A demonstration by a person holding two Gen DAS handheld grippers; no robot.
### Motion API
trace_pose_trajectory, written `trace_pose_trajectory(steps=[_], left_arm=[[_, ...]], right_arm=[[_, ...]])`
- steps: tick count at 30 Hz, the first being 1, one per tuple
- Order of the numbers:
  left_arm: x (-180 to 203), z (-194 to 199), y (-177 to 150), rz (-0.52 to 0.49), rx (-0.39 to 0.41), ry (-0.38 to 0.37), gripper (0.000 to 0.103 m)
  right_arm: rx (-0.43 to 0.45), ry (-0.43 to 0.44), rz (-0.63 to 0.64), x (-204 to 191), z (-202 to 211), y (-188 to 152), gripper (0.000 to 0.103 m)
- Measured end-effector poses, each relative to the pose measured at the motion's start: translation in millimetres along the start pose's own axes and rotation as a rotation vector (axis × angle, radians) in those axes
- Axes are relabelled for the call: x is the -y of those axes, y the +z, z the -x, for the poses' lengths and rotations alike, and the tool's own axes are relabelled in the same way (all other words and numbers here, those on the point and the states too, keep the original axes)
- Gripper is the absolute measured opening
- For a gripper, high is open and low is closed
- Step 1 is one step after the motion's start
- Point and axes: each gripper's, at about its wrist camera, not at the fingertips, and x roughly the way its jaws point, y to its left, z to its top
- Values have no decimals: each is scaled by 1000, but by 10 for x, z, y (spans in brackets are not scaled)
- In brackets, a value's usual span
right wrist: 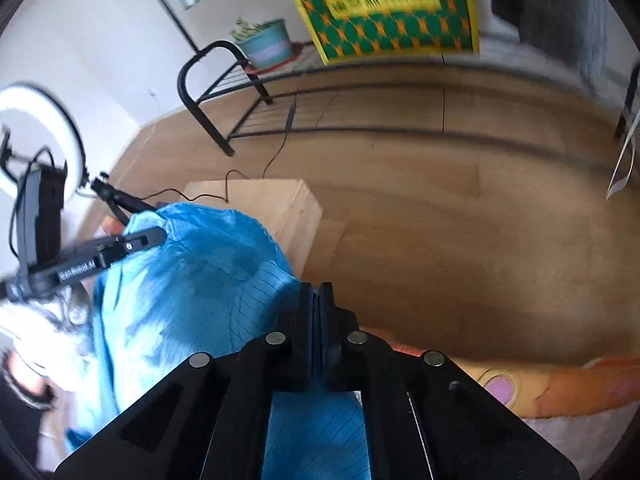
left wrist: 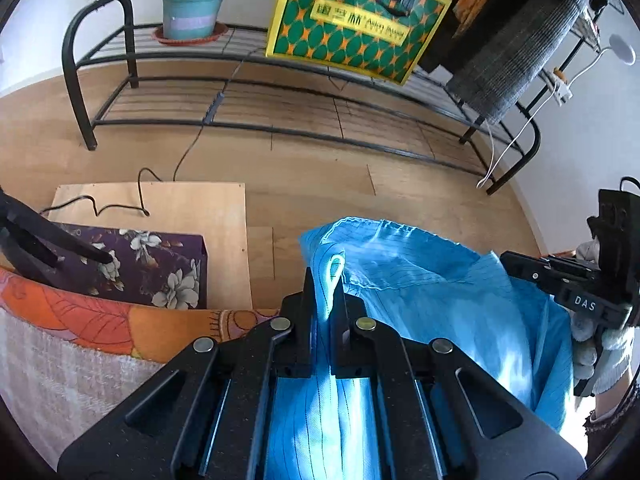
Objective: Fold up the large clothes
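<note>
Bright daylight, glare glowing through blue garment [left wrist: 420, 280]; sharp left view, motion-blurred right view; fisheye-bent, dark-vignetted edges beyond it.

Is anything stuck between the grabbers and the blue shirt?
No. The left gripper and right gripper are both shut directly on the blue garment, with nothing visible between.

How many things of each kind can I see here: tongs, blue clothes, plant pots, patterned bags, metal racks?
Tongs: 2, left tongs and right tongs, both shut on the blue garment
Blue garment: 1
Plant pot: 1
Green patterned bag: 1
Black metal rack: 1
Total: 6
</note>
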Motion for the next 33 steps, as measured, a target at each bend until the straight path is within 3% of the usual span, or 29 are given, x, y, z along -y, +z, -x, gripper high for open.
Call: trace_pose_trajectory(steps=[9, 19, 27, 33], left_arm=[[149, 613, -11, -16, 125, -30, 1], [494, 1457, -206, -71, 213, -50, 1], [792, 2291, -657, -121, 246, -65, 1], [975, 2756, -1261, -153, 253, -84, 1]], right_arm=[[167, -17, 30, -253, 572, 1, 0], [274, -42, 45, -511, 1300, -141, 0], [313, -54, 83, -981, 2056, -522, 0], [302, -61, 86, -1254, 2524, -1033, 0]])
